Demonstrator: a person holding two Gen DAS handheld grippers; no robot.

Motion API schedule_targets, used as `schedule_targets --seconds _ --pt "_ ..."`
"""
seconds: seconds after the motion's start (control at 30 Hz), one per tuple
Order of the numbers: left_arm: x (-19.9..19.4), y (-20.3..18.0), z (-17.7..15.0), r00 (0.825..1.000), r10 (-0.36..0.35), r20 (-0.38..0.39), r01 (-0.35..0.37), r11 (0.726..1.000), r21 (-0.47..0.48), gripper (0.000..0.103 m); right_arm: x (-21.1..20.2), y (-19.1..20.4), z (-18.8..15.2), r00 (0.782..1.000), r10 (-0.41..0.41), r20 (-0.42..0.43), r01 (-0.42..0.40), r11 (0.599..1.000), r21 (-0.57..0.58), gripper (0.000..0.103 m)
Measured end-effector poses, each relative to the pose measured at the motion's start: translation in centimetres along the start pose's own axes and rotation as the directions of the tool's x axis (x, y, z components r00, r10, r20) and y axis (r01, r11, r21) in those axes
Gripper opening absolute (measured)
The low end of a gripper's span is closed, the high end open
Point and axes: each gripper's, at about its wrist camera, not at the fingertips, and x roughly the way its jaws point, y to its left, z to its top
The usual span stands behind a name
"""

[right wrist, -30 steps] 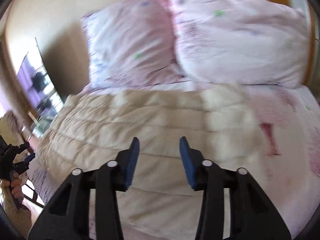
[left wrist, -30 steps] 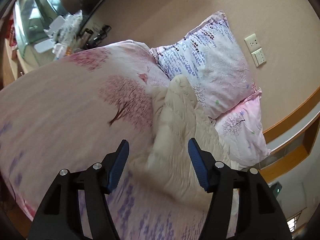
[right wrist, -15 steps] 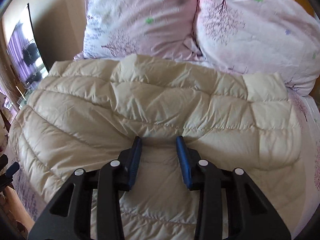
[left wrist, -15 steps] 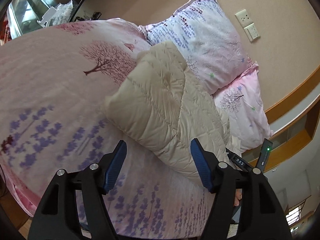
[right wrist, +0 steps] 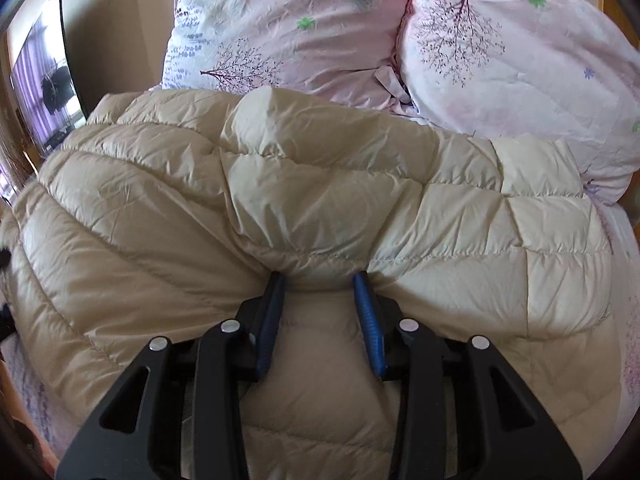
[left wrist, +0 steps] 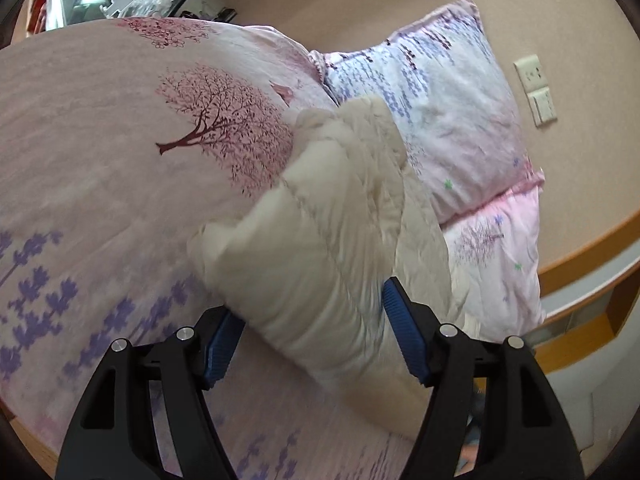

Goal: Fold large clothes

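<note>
Garment: cream quilted down jacket (right wrist: 320,184), lying folded across the bed near the two pillows.
Right gripper (right wrist: 320,280): narrow, blue pads pinching a ridge of the jacket's near edge, fabric bunched between them.
Left gripper (left wrist: 314,304): jaws wide, just been opening; bulky end of the jacket (left wrist: 320,240) between the pads, the left pad partly hidden behind it; contact not discernible.
Bed cover (left wrist: 100,168): pink, printed with trees and lavender sprigs.
Pillows (right wrist: 288,28): matching print, just behind the jacket.
Wall sockets (left wrist: 538,88): beside the pillows.
</note>
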Motion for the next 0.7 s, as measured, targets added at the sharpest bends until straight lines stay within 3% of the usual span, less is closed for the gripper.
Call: schedule_targets --seconds 0.13,0.2,0.23,0.3,0.4,0.5,0.57,0.7 --pt "1.0 -0.2 0.6 1.000 -0.008 0.017 0.008 1.000 -0.028 0.064 0.0 0.8 0.0 0.999 -0.050 0.012 0.051 0.998 -0.041 0.038" --pt "1.3 -0.6 0.7 1.000 -0.012 0.022 0.012 1.000 -0.019 0.050 0.1 1.2 -0.1 0.997 -0.072 0.018 0.073 0.996 -0.058 0.038" --pt "1.3 -0.9 0.8 1.000 -0.013 0.027 0.013 1.000 -0.008 0.049 0.1 1.2 -0.1 0.997 -0.078 0.022 0.079 0.995 -0.061 0.038" --pt "1.4 -1.3 0.8 1.000 -0.009 0.029 0.009 1.000 -0.003 0.049 -0.4 0.6 0.0 0.998 -0.058 0.027 0.058 0.998 -0.010 0.038" --pt "1.2 -1.2 0.9 1.000 -0.007 0.029 0.007 1.000 -0.005 0.049 -2.0 -0.3 0.4 0.997 0.034 0.065 -0.039 0.996 0.079 0.037" --pt "1.5 -0.7 0.9 1.000 -0.006 0.019 0.006 1.000 -0.025 0.049 -2.4 0.3 0.8 0.995 0.058 0.079 -0.063 0.996 0.059 0.037" --pt "1.6 -0.4 0.9 1.000 -0.008 0.020 0.009 0.999 -0.036 0.048 -1.2 1.3 0.8 0.998 0.046 0.038 -0.047 0.999 0.028 0.037" --pt "1.6 -0.9 0.8 0.998 -0.046 0.035 0.046 0.999 -0.016 0.029 0.3 2.6 0.7 1.000 -0.009 0.016 0.010 0.999 -0.032 0.037"
